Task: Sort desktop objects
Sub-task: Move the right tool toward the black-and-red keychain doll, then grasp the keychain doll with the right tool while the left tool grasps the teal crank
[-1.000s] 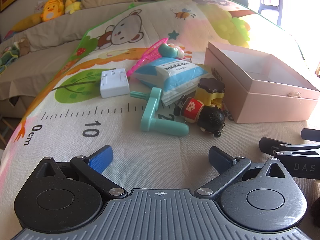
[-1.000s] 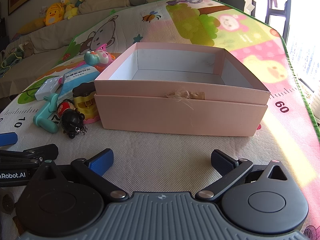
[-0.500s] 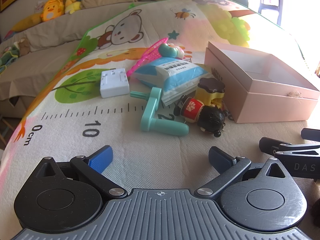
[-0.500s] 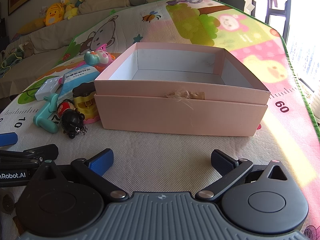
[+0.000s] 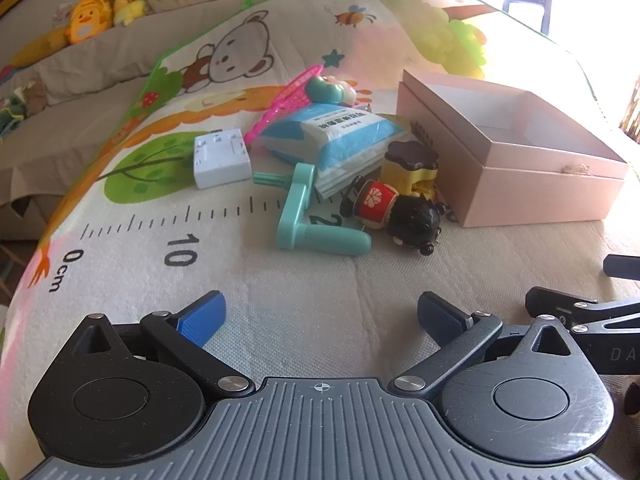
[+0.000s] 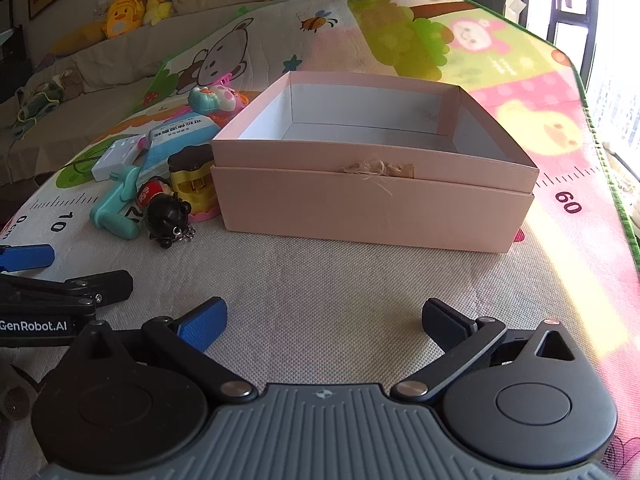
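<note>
An open, empty pink box [image 6: 374, 200] stands on the play mat, also in the left wrist view [image 5: 520, 184]. Left of it lies a pile: a teal crank handle [image 5: 308, 220], a black-haired doll in red [image 5: 400, 210], a yellow toy with a brown lid [image 5: 412, 168], a blue-white tissue pack [image 5: 340, 132], a white socket adapter [image 5: 220, 156], a pink net [image 5: 288, 100] and a teal-pink toy [image 6: 216, 98]. My left gripper [image 5: 320, 316] is open and empty, short of the crank. My right gripper [image 6: 324, 320] is open and empty, in front of the box.
The colourful play mat [image 5: 240, 280] carries a printed ruler along its near side. A sofa with plush toys [image 5: 92, 20] runs behind the mat. A bright window [image 6: 616, 60] is at the right. The mat's green edge [image 6: 624, 208] drops off at the right.
</note>
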`<state>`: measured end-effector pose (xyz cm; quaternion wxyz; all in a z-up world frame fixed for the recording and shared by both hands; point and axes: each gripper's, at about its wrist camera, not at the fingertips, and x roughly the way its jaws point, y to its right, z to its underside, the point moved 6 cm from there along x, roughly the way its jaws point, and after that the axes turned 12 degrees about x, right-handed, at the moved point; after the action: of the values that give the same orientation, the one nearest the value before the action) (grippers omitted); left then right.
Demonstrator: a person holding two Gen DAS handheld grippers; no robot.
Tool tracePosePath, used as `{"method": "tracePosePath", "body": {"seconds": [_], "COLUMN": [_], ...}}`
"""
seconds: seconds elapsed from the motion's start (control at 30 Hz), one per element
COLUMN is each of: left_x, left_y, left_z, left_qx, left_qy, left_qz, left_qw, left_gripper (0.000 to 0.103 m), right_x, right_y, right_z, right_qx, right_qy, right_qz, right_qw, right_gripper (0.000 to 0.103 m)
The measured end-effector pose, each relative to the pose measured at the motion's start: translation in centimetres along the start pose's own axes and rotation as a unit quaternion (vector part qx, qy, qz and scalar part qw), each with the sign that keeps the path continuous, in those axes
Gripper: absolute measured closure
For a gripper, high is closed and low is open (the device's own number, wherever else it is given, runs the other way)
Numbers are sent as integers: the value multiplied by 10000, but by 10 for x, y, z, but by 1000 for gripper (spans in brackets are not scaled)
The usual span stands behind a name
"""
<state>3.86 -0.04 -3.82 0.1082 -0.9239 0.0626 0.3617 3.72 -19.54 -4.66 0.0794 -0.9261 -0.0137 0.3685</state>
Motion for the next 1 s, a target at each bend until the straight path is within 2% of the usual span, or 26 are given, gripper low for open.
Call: {"method": "tracePosePath", "body": {"seconds": [0.17, 0.27, 0.47, 0.57, 0.7, 0.8, 0.83, 0.87, 1.0], "left_x": [-4, -8, -8, -4, -2, -1, -1, -1, -2], "left_y": [-3, -12, -36, -45, -58, -67, -70, -73, -86], "left_z": [-1, -2, -11, -13, -11, -10, -9, -9, -8], "left_qx": [2, -248, -301, -200, -238, -290, -303, -316, -404], "left_qy": [-154, -184, -286, -365, -390, -400, -395, -388, -378], "left_qz": [186, 332, 3, -154, -283, -378, -417, -454, -553], "left_qw": [9997, 9990, 9991, 9990, 9986, 9981, 9979, 9977, 9969], "left_gripper": [0, 0, 0, 0, 0, 0, 0, 0, 0], "right_x": [0, 1, 1, -2, -15, -19, -16, -11, 13], "right_y": [0, -2, -3, -13, -37, -66, -75, -83, -109], "right_z": [-2, -2, -1, -4, -12, -18, -18, -18, -19], "right_qx": [-65, -85, -144, -390, -745, -1343, -1520, -1664, -2199], "right_qy": [-180, -221, -212, -276, 186, 415, 354, 278, 328], "right_qz": [-43, -13, -54, -369, -686, -834, -885, -935, -856], "right_qw": [9998, 9997, 9997, 9982, 9947, 9866, 9838, 9812, 9712], "right_gripper": [0, 0, 0, 0, 1, 27, 44, 55, 60]}}
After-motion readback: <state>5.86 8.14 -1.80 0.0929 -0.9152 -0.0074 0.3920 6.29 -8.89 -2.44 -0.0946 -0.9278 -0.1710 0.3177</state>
